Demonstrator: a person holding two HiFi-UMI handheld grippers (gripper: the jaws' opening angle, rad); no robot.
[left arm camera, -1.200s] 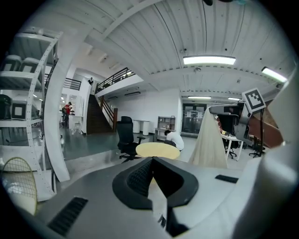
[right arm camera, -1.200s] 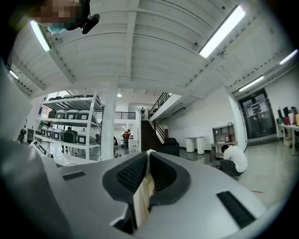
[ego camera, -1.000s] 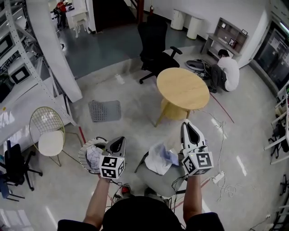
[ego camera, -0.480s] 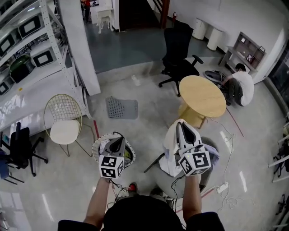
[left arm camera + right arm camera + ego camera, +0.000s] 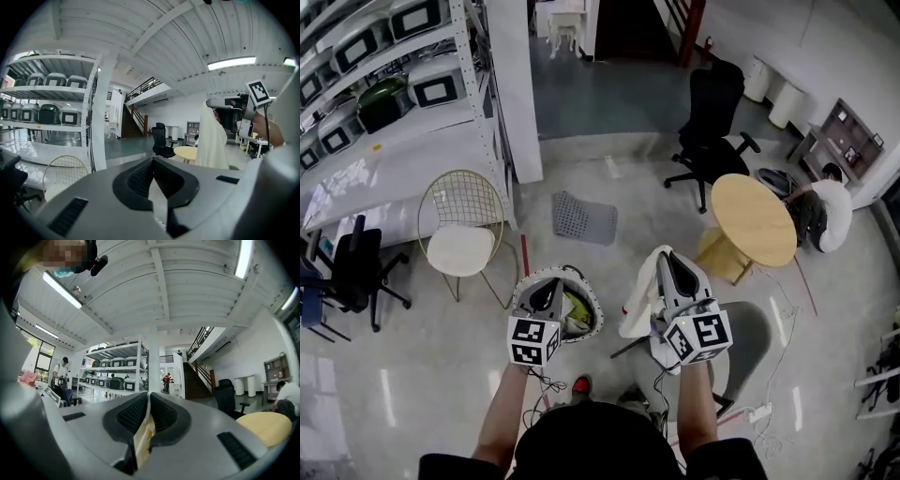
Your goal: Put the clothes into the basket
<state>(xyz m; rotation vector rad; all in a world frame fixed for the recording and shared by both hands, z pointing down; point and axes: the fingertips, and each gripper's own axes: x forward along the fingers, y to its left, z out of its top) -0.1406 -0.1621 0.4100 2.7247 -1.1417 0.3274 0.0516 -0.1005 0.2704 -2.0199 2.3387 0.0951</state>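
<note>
- Grey shiny floor spreads all around the basket, which sits low by the person's feet.
- One white cloth hangs just to the right of the basket and is not in it yet. It dangles free, so I think it can be swung over and dropped in.
- The right gripper has its jaws squeezed tight on the top of the cloth so it does not slip.
- The left gripper hovers over the basket with its jaws pressed together and nothing in them. It seems to wait there.
- Some clothes already lie inside the basket.
- A round table stands far to the right of the basket, and a wire chair stands to its left.
</note>
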